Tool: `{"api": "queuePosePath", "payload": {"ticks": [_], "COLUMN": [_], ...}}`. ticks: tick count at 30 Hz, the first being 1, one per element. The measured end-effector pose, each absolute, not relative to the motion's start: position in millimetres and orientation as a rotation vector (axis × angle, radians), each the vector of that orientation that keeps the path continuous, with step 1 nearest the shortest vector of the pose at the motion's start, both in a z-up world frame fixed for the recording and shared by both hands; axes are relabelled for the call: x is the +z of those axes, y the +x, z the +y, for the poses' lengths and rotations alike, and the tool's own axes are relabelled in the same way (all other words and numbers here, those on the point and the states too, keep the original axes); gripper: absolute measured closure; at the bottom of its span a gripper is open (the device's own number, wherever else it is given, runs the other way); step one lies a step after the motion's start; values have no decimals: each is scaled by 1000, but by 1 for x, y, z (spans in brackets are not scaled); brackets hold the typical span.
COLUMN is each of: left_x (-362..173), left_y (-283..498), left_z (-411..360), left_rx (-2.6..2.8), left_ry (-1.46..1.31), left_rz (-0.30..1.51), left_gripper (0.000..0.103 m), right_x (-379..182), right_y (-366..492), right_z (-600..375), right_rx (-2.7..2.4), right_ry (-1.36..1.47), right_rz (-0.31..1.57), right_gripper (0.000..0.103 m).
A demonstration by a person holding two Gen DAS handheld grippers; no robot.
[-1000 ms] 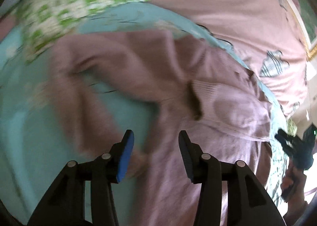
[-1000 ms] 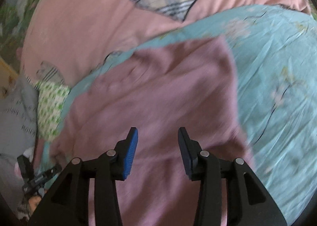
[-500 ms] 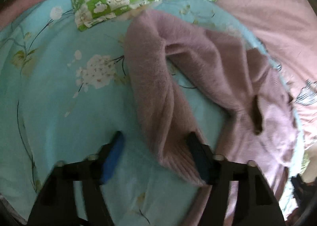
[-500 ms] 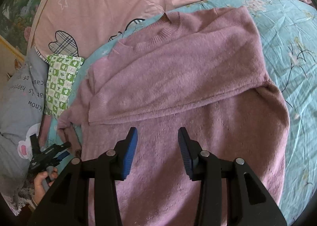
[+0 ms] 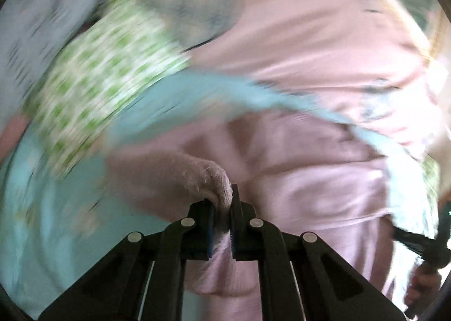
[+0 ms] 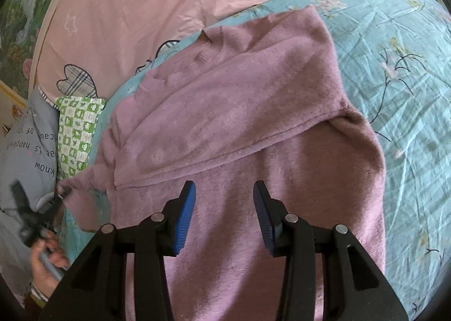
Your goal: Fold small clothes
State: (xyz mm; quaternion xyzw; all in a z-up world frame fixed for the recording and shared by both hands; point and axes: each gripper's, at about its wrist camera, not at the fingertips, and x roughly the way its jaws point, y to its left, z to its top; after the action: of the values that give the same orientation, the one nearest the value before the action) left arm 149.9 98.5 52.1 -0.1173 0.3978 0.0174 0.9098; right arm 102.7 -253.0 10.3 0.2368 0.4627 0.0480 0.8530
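Sweater (image 6: pixel 239 129) cuff pinched by left hand-held gripper (image 5: pixel 221 232); right hand-held gripper (image 6: pixel 224 218) spread (hovering above).

Both wrist views close, angled down; sharing mauve sweater (image 6: pixel 248 129)

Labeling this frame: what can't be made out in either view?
- Left wrist view: motion blur smears the green checked cloth and bedding prints.
- Sleeve cuff tip: hidden inside the shut left tool.
- Sweater hem: covered by the open right tool, cut off at the bottom edge.
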Motion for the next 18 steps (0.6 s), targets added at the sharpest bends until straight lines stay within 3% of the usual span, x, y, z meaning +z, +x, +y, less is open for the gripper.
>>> {"api": "queuePosePath", "payload": {"ticks": [5, 11, 15, 18], "left_x": [74, 26, -19, -24], "left_y": [194, 259, 286, 282], "left_z": [4, -94, -133, -137], "left_rx": [-229, -396, -426, -443], "left_ry": [-185, -135, -94, -89], "left_rz": [799, 922, 1041, 1055], "left_gripper": [97, 96, 83, 79], "right_x": [9, 8, 5, 3], "right_y": [102, 95, 90, 90], "right_z": [-266, -290, -310, -319], "right_rx": [69, 20, -22, -35], "right_ry": [523, 549, 570, 575], "right_rz": [960, 945, 945, 947], "right_gripper": [59, 59, 59, 59]}}
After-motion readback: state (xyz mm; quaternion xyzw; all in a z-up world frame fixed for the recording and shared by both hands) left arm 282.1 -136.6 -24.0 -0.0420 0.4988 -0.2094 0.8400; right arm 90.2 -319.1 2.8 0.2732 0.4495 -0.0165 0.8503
